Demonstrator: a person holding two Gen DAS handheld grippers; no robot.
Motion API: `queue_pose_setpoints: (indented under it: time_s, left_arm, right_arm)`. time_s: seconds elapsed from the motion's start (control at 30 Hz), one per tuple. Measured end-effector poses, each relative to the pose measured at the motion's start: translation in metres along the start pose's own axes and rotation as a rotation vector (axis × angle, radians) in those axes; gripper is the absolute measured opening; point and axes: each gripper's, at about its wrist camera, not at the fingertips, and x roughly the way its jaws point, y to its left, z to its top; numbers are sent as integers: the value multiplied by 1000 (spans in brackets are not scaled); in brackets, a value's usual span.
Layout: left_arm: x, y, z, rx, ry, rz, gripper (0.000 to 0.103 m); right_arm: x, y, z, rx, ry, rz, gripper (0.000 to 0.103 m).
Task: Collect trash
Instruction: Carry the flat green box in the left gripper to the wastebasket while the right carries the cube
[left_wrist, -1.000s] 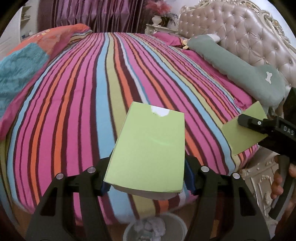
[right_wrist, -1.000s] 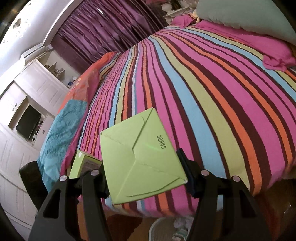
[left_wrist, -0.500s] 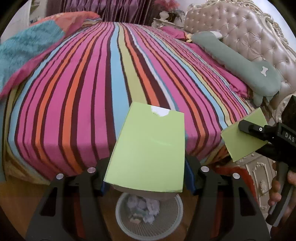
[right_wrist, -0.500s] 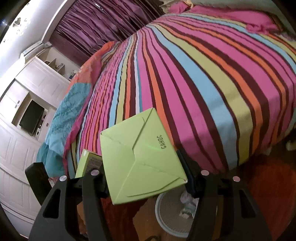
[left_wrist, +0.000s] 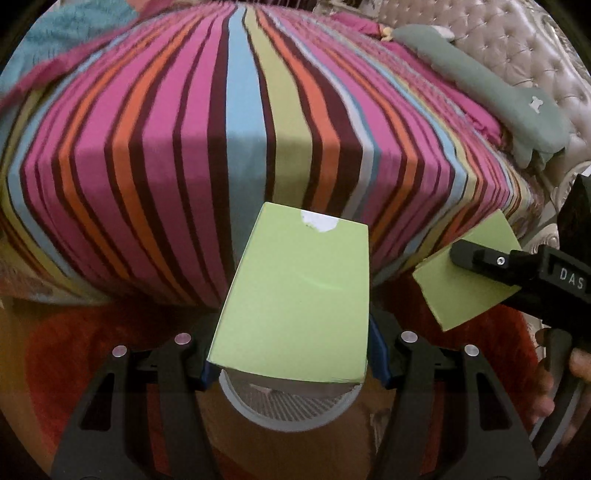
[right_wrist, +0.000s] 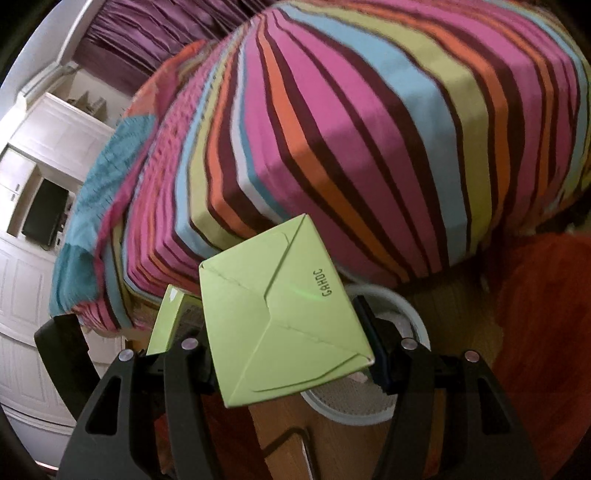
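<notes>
The left gripper (left_wrist: 291, 365) is clamped on a plain lime-green box (left_wrist: 295, 306) with a torn white patch at its far edge. The right gripper (right_wrist: 291, 365) is clamped on a second lime-green box (right_wrist: 280, 321), its folded flaps facing up and printed "GAHOC". "DAS" shows on the right gripper's body in the left view. A white mesh wastebasket (left_wrist: 291, 410) sits on the floor under both boxes, just near the striped bed (left_wrist: 221, 129).

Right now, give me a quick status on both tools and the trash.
Left tool shut on plain green box. Right tool shut on green GAHOC box. White mesh wastebasket below both, on the floor by the striped bed. Nothing in the way.
</notes>
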Motion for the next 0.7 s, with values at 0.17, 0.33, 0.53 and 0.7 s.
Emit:
queue_pose_setpoints:
  time_s: [0.17, 0.33, 0.53, 0.7]
  left_arm:
    - [30, -9, -14, 21, 101, 15, 60]
    - [59, -11, -24, 35, 192, 48, 60]
    - [88, -9, -29, 32, 280, 64, 60]
    - [115, -9, -34, 23, 363, 71, 60]
  right_arm:
    - [27, -13, -11, 26, 95, -42, 57]
    - [52, -27, -21, 33, 176, -98, 57]
    - [84, -41, -27, 53, 268, -159, 57]
    - [109, -50, -32, 67, 334, -214, 57]
